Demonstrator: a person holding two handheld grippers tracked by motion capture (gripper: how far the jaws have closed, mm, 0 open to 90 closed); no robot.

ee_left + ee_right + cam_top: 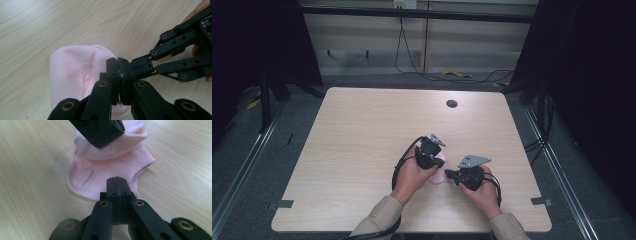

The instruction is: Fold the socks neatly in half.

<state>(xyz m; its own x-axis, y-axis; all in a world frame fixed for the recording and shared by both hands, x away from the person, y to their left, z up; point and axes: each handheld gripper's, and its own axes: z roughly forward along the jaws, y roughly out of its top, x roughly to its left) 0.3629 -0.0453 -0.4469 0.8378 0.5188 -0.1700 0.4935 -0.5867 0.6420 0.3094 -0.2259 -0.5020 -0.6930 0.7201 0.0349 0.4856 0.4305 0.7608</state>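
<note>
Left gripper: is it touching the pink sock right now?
Touching. In the right gripper view, the left gripper has a fold of the pink sock lifted and draped from its jaws, with no gap between them; its own view shows the jaws shut at the sock's edge.

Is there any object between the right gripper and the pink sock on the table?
Nothing visible does. The right gripper, jaws shut, is right at the edge of the pink sock. The left gripper is at the sock's far, folded-over part, not in between.
</note>
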